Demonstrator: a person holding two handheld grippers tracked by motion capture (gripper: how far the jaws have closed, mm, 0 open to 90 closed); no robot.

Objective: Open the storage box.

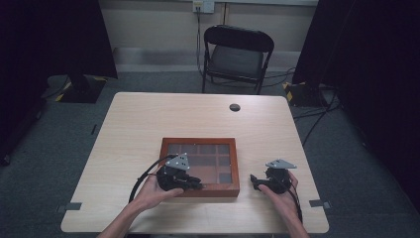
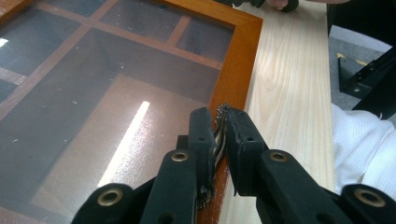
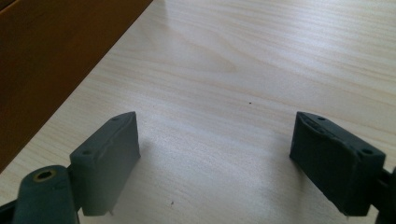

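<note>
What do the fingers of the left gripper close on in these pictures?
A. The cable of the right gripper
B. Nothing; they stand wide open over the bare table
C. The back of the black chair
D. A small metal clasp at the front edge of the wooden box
D: in the left gripper view the left gripper pinches a small metal clasp on the front frame of the wooden box.

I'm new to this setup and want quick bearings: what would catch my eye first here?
The wooden box with a glass lid sits near the table's front edge. The left gripper pinches a small metal clasp on its front rim. The right gripper rests open on bare tabletop beside the box.
</note>
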